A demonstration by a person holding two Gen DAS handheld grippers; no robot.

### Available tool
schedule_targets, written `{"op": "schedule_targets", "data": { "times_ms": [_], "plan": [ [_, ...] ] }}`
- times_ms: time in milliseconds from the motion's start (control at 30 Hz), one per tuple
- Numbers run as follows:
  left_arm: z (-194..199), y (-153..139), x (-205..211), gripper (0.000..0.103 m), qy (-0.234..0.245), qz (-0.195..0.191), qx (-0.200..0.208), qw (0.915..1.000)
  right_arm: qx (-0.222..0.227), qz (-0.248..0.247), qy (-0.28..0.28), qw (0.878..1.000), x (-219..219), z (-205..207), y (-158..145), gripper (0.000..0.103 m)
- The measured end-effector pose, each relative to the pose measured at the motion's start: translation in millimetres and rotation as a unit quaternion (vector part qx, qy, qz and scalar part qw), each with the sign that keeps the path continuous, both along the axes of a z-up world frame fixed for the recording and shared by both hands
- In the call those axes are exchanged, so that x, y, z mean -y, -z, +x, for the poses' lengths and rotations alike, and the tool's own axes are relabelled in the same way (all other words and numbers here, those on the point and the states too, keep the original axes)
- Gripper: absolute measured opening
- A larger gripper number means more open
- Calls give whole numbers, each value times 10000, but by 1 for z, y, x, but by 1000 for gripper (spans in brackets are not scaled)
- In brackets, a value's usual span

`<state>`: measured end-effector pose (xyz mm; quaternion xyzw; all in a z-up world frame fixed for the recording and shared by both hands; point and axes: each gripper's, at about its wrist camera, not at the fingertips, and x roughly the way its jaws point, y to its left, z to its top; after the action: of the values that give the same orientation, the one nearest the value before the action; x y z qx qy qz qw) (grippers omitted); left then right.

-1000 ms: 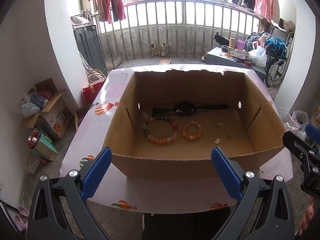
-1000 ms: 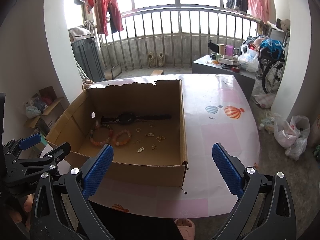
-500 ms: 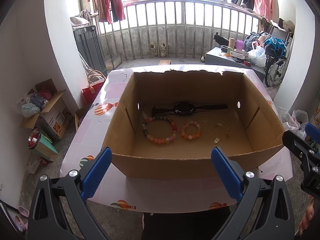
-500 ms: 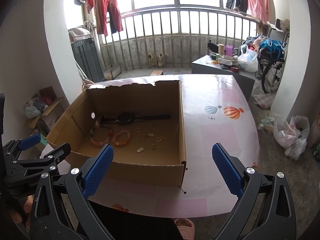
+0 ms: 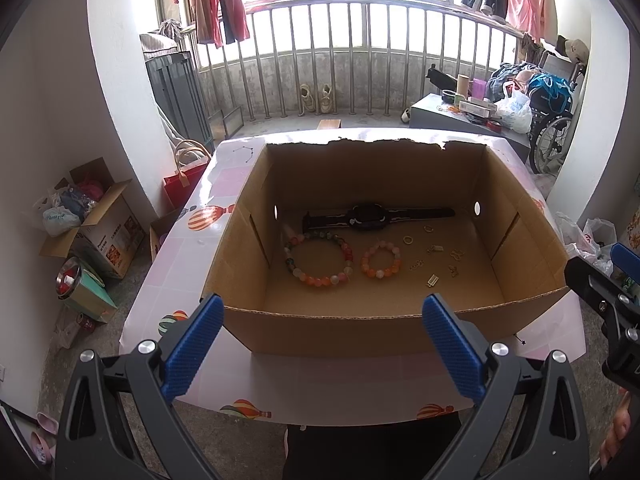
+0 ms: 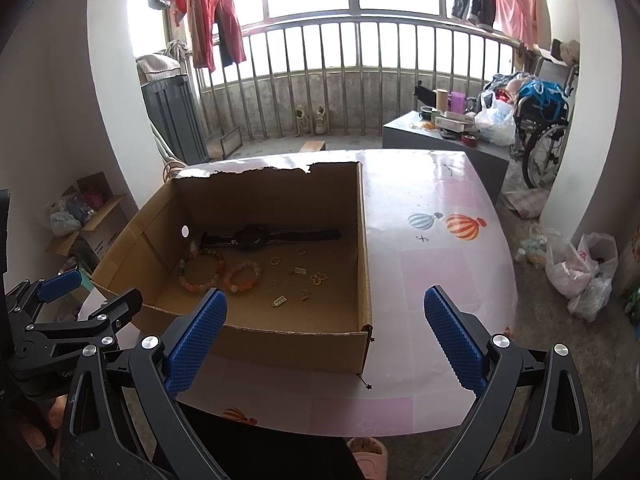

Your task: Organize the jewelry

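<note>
An open cardboard box [image 5: 524, 236] stands on a pink table [image 6: 436, 292]. On its floor lie a black watch [image 5: 368, 217], a large multicoloured bead bracelet [image 5: 319, 258], a small orange bead bracelet [image 5: 381, 259], and several small gold rings and charms [image 5: 434, 254]. The same items show in the right wrist view: watch [image 6: 256, 236], bracelets [image 6: 244, 276]. My left gripper [image 5: 320, 344] is open and empty, in front of the box's near wall. My right gripper [image 6: 324, 332] is open and empty, near the box's front right corner.
The table carries a balloon-print cloth [image 6: 462, 226]. On the floor at the left are a cardboard box of clutter [image 5: 100, 216] and a red bag [image 5: 184, 182]. A grey cabinet [image 6: 448, 148], a wheelchair [image 6: 544, 136] and plastic bags [image 6: 580, 268] stand at the right.
</note>
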<state>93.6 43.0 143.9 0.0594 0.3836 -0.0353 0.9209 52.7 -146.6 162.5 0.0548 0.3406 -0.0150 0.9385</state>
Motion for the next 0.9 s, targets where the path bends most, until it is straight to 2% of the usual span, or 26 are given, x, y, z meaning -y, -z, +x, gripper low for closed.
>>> {"op": "schedule_targets", "data": {
  "times_ms": [900],
  "plan": [
    [0, -2, -3, 97, -33, -35, 12, 10000, 20, 71, -29, 10000, 0, 0, 1, 95]
  ]
}}
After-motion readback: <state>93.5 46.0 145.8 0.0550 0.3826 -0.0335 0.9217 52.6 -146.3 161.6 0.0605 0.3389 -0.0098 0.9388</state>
